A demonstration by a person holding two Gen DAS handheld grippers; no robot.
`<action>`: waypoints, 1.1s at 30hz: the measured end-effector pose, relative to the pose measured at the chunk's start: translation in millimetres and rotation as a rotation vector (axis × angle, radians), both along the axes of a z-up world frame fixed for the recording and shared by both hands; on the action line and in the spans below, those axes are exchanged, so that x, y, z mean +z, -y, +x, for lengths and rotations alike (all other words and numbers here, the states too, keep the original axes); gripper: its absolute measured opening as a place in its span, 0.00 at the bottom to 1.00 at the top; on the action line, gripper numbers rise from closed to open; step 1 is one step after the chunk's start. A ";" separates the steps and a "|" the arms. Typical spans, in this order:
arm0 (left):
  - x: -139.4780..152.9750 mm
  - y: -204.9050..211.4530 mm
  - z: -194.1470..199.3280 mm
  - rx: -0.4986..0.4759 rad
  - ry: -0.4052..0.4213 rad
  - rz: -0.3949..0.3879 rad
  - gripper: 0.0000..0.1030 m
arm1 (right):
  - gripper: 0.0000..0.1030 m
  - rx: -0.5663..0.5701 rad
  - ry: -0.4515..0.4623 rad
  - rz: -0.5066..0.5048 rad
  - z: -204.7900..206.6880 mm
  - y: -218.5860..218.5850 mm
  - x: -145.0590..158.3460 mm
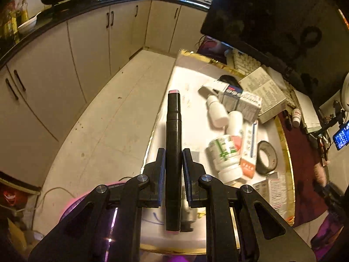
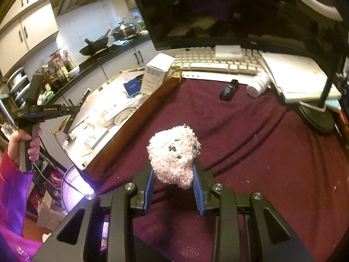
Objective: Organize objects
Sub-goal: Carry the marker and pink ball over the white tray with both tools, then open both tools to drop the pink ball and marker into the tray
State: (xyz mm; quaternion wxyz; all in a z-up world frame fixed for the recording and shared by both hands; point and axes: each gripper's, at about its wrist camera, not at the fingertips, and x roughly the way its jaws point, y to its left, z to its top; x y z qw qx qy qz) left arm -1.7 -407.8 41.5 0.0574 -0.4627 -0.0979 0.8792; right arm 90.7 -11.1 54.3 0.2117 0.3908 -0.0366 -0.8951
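My left gripper (image 1: 173, 152) is shut on a long black marker (image 1: 173, 131) with pink end caps, which points forward over the left edge of the white gold-rimmed tray (image 1: 192, 69). In the right wrist view that same left gripper (image 2: 73, 109) hangs above the tray (image 2: 102, 88), gripped by a hand (image 2: 16, 144) in a red and purple sleeve. My right gripper (image 2: 174, 172) is shut on a fluffy white and pink plush toy (image 2: 173, 152), which it holds above the maroon tablecloth (image 2: 250, 152).
On the tray lie white bottles (image 1: 216, 111), a green-labelled jar (image 1: 224, 155), medicine boxes (image 1: 242, 100), a tube (image 1: 248, 150) and a tape roll (image 1: 266, 157). A keyboard (image 2: 218, 63), monitor (image 2: 218, 11), small dark bottle (image 2: 228, 89), white bottle (image 2: 257, 87) and papers (image 2: 298, 74) stand behind. Kitchen cabinets (image 1: 87, 43) are left.
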 end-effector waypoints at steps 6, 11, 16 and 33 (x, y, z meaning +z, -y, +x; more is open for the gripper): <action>-7.2 -3.0 3.9 -0.009 0.011 -0.009 0.14 | 0.32 0.094 -0.025 -0.010 -18.3 24.1 29.2; -9.1 -4.0 6.5 -0.012 0.013 0.002 0.14 | 0.32 0.207 -0.051 0.010 -44.5 68.1 53.5; -9.2 -4.1 8.5 -0.007 0.006 0.000 0.14 | 0.32 0.337 0.003 -0.011 -80.7 130.0 54.8; -9.0 1.8 10.6 -0.005 -0.019 0.043 0.14 | 0.32 0.422 0.118 0.119 -155.1 261.1 -14.2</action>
